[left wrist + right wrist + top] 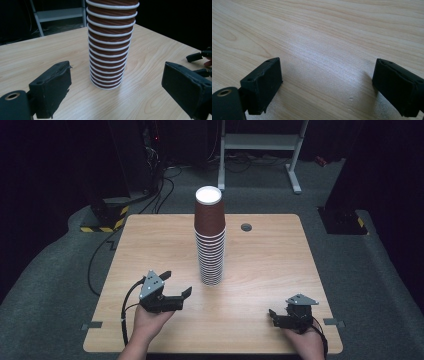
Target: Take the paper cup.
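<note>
A tall stack of upside-down brown paper cups (210,237) with white rims stands in the middle of the wooden table (280,265). My left gripper (177,283) hovers low at the front left, open, and points at the base of the stack from a short way off. In the left gripper view the cup stack (110,50) rises between and beyond the spread jaws of the left gripper (117,68), which hold nothing. My right gripper (274,316) rests near the front right edge, turned leftward. In the right gripper view the right gripper (327,62) is open over bare tabletop (324,30).
A small grey grommet (246,227) sits in the table behind the stack. Beyond the table stand a white metal frame (260,142) and a stand base with yellow-black stripes (102,225), with cables on the grey floor. The other gripper (200,56) shows at the right edge of the left gripper view.
</note>
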Action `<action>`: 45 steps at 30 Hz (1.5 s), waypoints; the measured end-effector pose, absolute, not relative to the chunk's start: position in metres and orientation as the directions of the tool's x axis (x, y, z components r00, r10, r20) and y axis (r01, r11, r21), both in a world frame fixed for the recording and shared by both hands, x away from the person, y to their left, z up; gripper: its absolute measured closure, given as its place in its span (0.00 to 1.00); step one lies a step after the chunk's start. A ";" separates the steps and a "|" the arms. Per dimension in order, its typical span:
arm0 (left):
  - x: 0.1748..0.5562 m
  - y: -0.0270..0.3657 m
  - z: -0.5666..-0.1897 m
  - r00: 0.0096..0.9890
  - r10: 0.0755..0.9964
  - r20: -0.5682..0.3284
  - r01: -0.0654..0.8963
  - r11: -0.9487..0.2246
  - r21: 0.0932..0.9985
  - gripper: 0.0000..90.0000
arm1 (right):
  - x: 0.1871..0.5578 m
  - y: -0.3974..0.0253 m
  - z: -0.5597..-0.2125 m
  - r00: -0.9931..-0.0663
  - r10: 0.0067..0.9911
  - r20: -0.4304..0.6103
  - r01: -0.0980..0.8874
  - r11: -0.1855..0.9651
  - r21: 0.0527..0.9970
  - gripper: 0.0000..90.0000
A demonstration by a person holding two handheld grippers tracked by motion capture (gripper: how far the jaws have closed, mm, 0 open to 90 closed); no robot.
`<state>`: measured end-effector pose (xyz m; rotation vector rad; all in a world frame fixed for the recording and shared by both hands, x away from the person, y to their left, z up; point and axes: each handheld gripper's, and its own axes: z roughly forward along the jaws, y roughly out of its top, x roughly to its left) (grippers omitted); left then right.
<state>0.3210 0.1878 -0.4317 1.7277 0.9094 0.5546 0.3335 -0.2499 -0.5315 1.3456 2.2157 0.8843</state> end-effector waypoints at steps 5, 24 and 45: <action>0.324 0.182 -0.423 0.611 0.790 -0.056 0.278 -0.148 0.949 0.10 | 0.333 -0.250 -0.532 -0.457 0.890 -0.013 0.636 0.337 0.694 0.10; 0.332 0.175 -0.384 0.633 0.773 -0.049 0.208 -0.109 0.972 0.10 | 0.333 -0.250 -0.532 -0.451 0.893 -0.010 0.639 0.330 0.694 0.10; 0.346 0.162 -0.360 0.643 0.766 -0.032 0.151 -0.086 0.985 0.08 | 0.332 -0.250 -0.532 -0.449 0.893 -0.010 0.640 0.329 0.694 0.10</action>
